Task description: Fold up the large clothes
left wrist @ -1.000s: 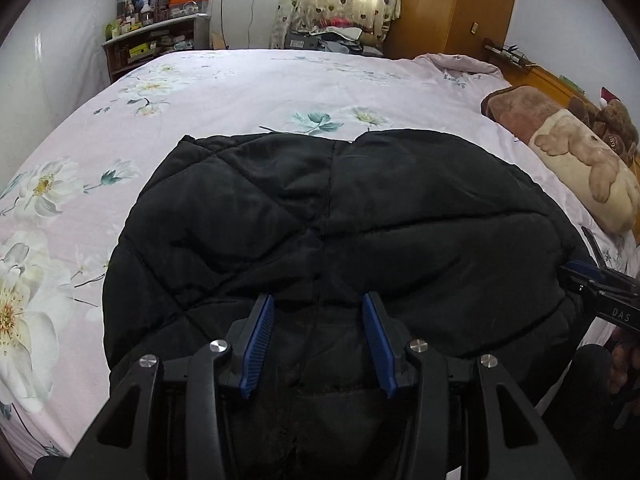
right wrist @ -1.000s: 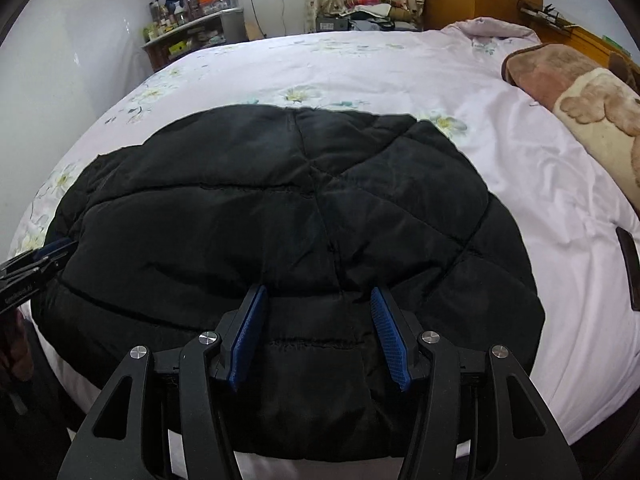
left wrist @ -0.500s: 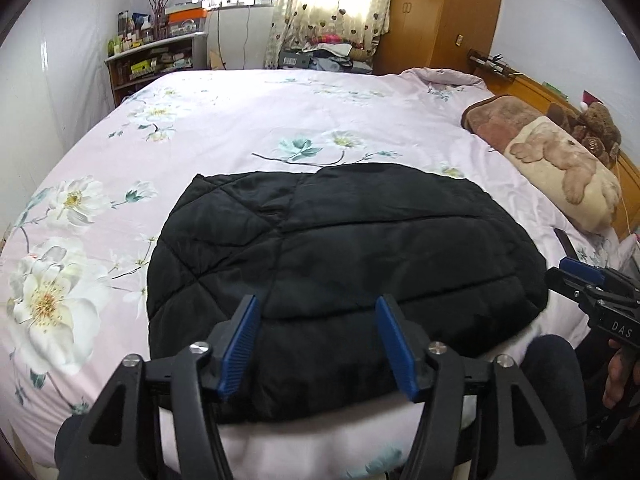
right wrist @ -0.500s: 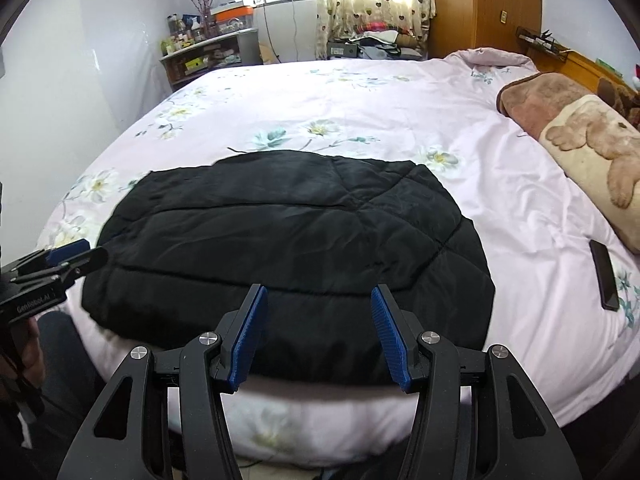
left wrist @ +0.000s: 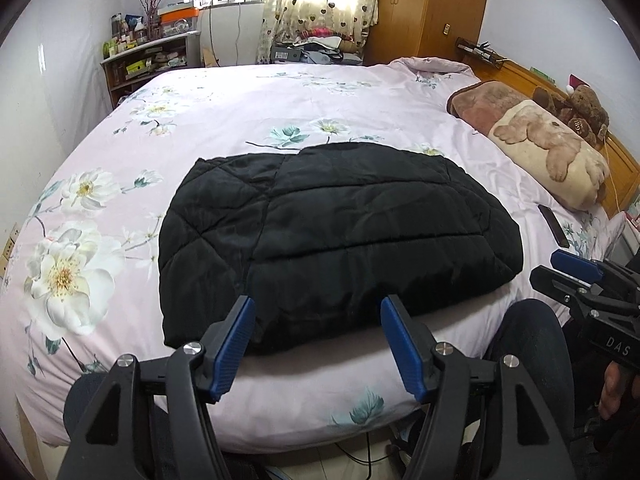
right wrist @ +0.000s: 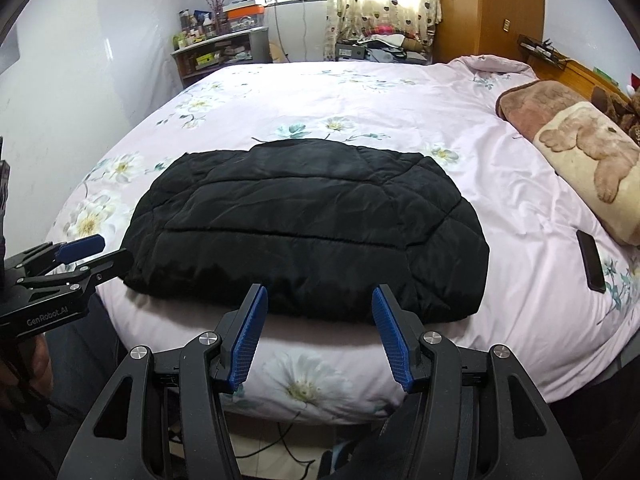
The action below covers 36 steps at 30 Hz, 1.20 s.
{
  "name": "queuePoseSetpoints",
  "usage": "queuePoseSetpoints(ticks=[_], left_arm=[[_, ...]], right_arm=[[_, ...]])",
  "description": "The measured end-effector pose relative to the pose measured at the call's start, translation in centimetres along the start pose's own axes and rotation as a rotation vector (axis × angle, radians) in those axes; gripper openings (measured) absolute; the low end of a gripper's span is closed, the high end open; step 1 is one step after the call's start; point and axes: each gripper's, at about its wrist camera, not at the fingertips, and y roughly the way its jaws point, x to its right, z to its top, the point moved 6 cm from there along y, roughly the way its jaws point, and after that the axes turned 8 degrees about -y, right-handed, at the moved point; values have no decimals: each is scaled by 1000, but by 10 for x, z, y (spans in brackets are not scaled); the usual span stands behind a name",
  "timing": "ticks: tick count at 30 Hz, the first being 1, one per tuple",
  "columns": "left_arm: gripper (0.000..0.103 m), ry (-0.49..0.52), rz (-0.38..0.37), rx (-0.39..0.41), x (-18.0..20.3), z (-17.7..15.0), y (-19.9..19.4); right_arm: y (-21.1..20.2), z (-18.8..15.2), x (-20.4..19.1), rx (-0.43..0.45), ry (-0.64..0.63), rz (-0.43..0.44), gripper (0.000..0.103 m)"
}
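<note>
A black quilted jacket point(left wrist: 336, 236) point(right wrist: 308, 224) lies folded into a compact block on the pink flowered bed, near its front edge. My left gripper point(left wrist: 314, 312) hovers open above and in front of the jacket's near edge, nothing between its blue pads. My right gripper point(right wrist: 318, 300) is likewise open and empty, pulled back from the jacket's front edge. Each gripper shows in the other's view: the right gripper point(left wrist: 576, 272) at the right margin, the left gripper point(right wrist: 80, 256) at the left margin.
The bed point(left wrist: 280, 120) fills most of both views. A brown and cream pillow point(left wrist: 552, 148) and a teddy bear point(left wrist: 580, 112) lie at the right. A dark phone point(right wrist: 591, 260) rests on the sheet right of the jacket. Shelves, curtains and a wardrobe stand behind. A person's legs are below.
Both grippers have drawn back and up from the jacket, which now looks smaller and farther off. The left jaws widened and came off the jacket's cloth.
</note>
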Motion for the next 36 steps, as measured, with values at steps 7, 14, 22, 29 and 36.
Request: queuePoseSetpoints(ticks=[7,14,22,29,36], left_arm=[[68,-26,-10,-18,0,-4,3],[67,-63,-38,-48,-5,-7,8],[67,-49,-24,-48,-3,-8,9],[68,-44,-20,-45,-2,-7,10],[67,-43,-10,-44,-2,-7,10]], right_arm=[[-2,0,-7,6,-16,-11,55],[1,0,-9,-5,-18,-10,55],[3,0,-9,-12,-19,-12,55],[4,0,-10,-14,-20,-11,55],[6,-2,-9,-20,-24,-10,55]])
